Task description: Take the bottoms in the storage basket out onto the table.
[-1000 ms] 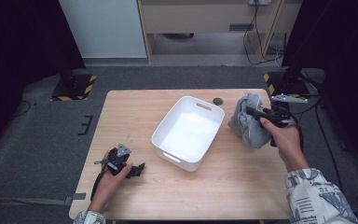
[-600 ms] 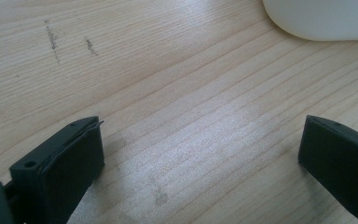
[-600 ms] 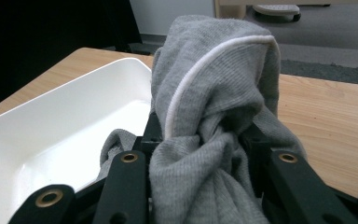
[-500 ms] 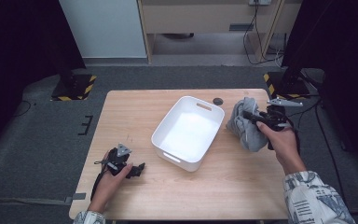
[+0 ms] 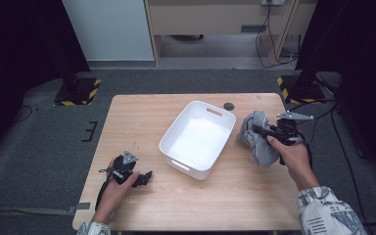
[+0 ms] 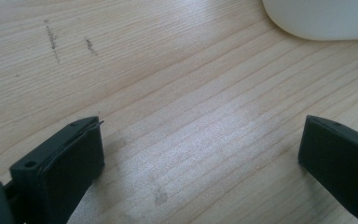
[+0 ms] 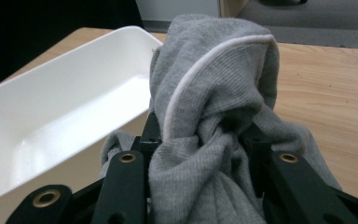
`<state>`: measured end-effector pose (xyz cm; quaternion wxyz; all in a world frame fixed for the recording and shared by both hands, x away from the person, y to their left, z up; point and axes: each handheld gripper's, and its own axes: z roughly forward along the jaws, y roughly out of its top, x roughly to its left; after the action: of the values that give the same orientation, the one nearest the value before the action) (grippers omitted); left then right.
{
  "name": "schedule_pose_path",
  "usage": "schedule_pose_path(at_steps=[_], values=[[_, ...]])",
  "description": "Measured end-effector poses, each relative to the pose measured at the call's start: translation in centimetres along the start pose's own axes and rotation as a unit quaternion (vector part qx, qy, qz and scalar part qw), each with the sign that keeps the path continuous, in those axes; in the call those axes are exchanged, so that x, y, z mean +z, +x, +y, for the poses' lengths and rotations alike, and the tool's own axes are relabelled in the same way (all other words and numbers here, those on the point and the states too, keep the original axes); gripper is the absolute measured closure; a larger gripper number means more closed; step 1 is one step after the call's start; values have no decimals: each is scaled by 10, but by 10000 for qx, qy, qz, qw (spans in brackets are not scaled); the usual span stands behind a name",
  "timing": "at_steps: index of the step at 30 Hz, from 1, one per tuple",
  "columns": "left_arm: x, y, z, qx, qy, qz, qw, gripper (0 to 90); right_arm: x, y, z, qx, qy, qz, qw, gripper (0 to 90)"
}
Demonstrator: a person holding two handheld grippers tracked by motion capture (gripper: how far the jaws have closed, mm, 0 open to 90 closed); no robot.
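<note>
A crumpled grey cloth (image 5: 257, 138) with a white trim hangs bunched at the table's right side, and my right gripper (image 5: 264, 133) is shut on it. In the right gripper view the grey cloth (image 7: 214, 116) bulges up between the two black jaws, which pinch a thick fold of it, my right gripper (image 7: 204, 140) low in the picture. A white plastic tub (image 5: 215, 115) stands empty in the middle of the table, just left of the cloth. My left gripper (image 5: 144, 177) rests on the table's front left, open, with bare wood between its fingers (image 6: 65, 161).
The white tub's wall (image 7: 51, 88) lies close to the left of the held cloth; its corner (image 6: 321, 21) also lies ahead of the left gripper. A small dark round disc (image 5: 229, 105) sits near the table's far edge. A cable (image 5: 323, 115) trails off the table's right side.
My right hand has sunk a little with the grey cloth still in its jaws, bringing the bundle lower toward the table. The left hand has stayed where it was.
</note>
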<state>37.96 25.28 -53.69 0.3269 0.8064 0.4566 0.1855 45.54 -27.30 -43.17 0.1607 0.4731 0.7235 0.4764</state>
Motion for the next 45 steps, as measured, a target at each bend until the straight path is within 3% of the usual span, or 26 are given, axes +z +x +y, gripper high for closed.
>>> schedule_pose_path(at_steps=[2,34,45], values=[[0,0,0,0,1,0,10000,0,0,5,-2,-149,28,-62,9999,621],[0,0,0,1,-1,-1,10000,0,17,8,-53,-472,184,-181,9986,573],[-1,-1,-1,-16,-6,12,10000,0,20,12,-60,-607,221,-162,9978,524]])
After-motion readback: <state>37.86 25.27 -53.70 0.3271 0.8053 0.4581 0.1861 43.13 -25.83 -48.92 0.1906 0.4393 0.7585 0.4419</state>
